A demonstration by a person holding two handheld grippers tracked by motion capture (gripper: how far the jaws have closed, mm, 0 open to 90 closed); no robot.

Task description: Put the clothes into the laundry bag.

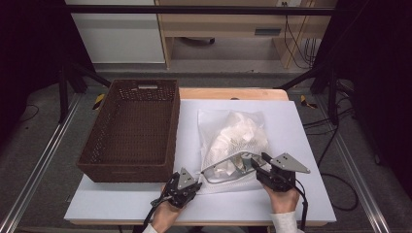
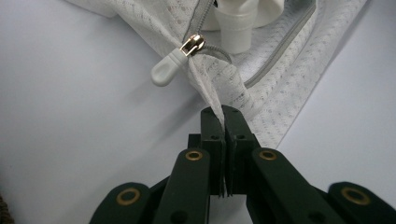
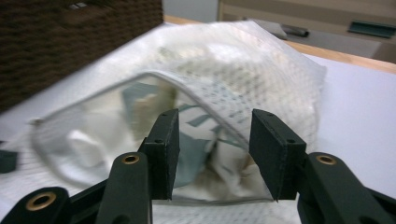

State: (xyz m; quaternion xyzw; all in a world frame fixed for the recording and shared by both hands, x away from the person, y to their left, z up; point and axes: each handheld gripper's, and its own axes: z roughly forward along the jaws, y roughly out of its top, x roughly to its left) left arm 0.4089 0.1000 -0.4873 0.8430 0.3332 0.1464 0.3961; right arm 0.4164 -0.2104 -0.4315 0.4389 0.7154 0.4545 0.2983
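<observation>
A white mesh zip bag (image 1: pixel 233 138) stuffed with white cloth lies on the white table cover, its mouth gaping toward me. My left gripper (image 1: pixel 197 183) is at the bag's near left corner, shut on a fold of the mesh (image 2: pixel 212 91) just below the zipper pull (image 2: pixel 170 70), which has a brass slider and a pale rubber tab. My right gripper (image 1: pixel 257 162) is at the near right side of the mouth. Its jaws stand apart (image 3: pixel 215 140), and the grey zip edge (image 3: pixel 205 100) of the bag runs across behind them with no pad pressing on it.
A dark brown wicker basket (image 1: pixel 125 171) with nothing in it stands left of the bag. The white cover (image 1: pixel 301 145) has bare room right of the bag and along the front edge. A strip of wooden tabletop (image 1: pixel 233 93) lies behind.
</observation>
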